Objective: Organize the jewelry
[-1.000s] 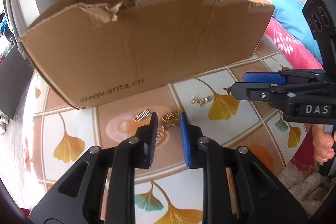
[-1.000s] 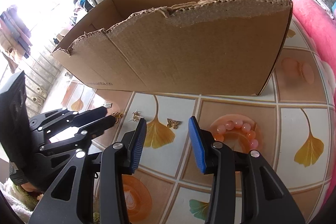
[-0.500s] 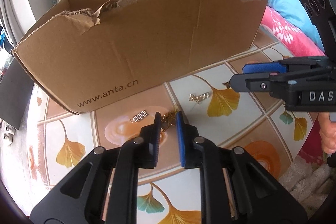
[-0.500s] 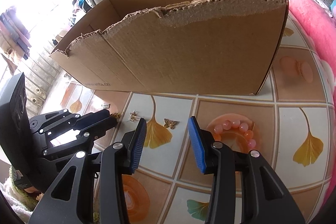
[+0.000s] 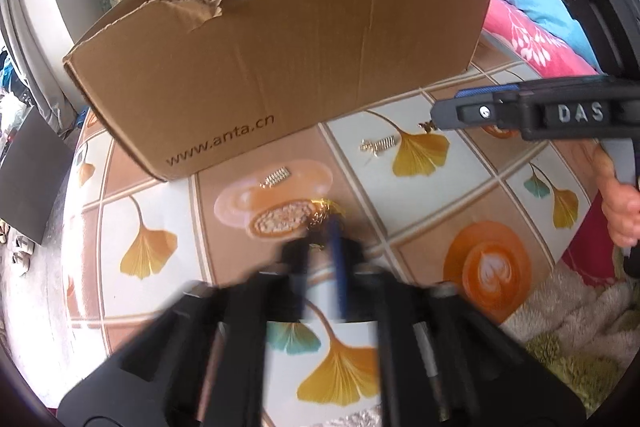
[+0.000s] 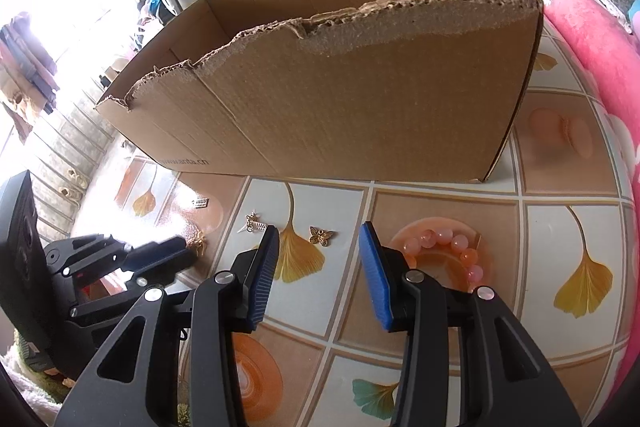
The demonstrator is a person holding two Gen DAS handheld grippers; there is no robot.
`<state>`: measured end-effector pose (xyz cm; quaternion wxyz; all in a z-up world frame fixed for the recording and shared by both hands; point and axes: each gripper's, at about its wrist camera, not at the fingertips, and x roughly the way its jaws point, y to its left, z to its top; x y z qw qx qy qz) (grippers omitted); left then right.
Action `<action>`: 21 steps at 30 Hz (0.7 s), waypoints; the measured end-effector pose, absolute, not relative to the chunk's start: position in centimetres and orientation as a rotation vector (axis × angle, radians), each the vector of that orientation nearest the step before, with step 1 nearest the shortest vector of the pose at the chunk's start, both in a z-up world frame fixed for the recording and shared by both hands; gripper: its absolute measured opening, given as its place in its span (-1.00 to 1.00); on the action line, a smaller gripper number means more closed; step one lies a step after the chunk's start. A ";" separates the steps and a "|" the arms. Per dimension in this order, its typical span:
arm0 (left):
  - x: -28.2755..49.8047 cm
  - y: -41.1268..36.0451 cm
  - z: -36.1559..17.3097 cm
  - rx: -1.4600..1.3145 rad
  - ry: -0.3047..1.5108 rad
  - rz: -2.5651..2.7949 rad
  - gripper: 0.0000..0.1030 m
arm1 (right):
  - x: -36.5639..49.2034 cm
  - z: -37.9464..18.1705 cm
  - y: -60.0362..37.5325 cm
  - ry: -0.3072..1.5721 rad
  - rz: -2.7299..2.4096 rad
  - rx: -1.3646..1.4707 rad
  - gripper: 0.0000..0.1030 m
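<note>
My left gripper [image 5: 322, 227] is shut on a gold chain piece [image 5: 325, 207] that lies on the tiled tabletop and sticks out just past the blurred fingertips. The right wrist view shows the same grip [image 6: 180, 251] at the lower left. My right gripper [image 6: 318, 259] stands open above a small gold butterfly charm [image 6: 321, 237], with nothing between its fingers. A pink bead bracelet [image 6: 444, 247] lies just to its right. A silver spring-like piece [image 5: 275, 177] and a gold charm [image 5: 378, 146] lie loose in front of the cardboard box [image 5: 280, 67].
The big open box with a torn front rim fills the back of the table [image 6: 440, 307]. A pink blanket [image 6: 592, 39] borders the right side. A fuzzy rug [image 5: 560, 327] lies below the table edge. A hand [image 5: 620, 211] holds the right gripper.
The left jaws have closed together on the gold chain piece, and that view has turned a little. The right gripper has kept still and equally open.
</note>
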<state>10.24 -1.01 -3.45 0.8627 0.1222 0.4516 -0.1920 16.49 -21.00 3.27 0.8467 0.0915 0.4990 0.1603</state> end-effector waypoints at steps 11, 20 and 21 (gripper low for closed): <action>9.1 -0.1 -3.2 0.224 0.944 -0.428 -1.00 | 16.6 3.8 -19.8 1.049 0.384 0.169 -0.21; 8.8 0.1 -3.3 0.199 0.932 -0.436 -1.00 | 17.1 3.6 -16.5 1.077 0.548 0.171 -0.31; 8.8 0.1 -3.5 0.199 0.938 -0.433 -1.00 | 17.2 3.5 -15.8 1.082 0.573 0.160 -0.34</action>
